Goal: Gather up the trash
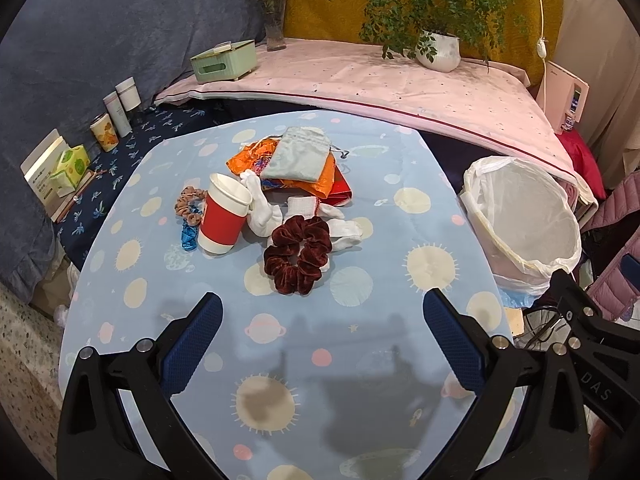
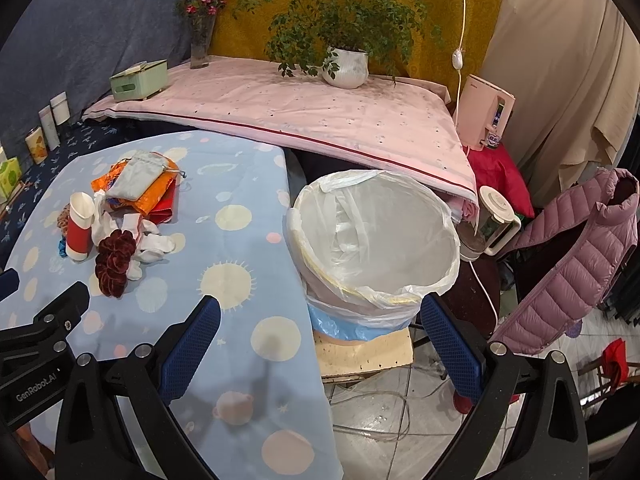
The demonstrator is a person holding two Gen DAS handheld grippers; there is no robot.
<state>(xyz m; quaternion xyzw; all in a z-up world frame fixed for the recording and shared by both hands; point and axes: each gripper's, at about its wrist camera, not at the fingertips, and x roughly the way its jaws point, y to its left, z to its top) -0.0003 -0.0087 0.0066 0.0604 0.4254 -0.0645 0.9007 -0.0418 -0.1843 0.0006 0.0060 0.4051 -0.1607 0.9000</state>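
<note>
A pile lies on the blue planet-print tablecloth (image 1: 360,360): a red-and-white paper cup (image 1: 224,216), a dark red velvet scrunchie (image 1: 298,256), white crumpled tissue or socks (image 1: 340,228), orange wrappers (image 1: 320,176), a grey drawstring pouch (image 1: 298,156) and small scrunchies (image 1: 188,204). A white-lined trash bin (image 1: 520,220) stands right of the table. My left gripper (image 1: 322,312) is open and empty, short of the velvet scrunchie. My right gripper (image 2: 320,316) is open and empty, in front of the bin (image 2: 372,240). The pile (image 2: 116,220) shows at the left in the right wrist view.
A pink-covered ledge (image 1: 360,76) behind holds a green box (image 1: 224,60), a flower vase (image 1: 276,20) and a potted plant (image 1: 438,50). Cups and boxes (image 1: 112,120) line the left wall. A kettle (image 2: 492,220) and pink jacket (image 2: 572,260) sit right of the bin.
</note>
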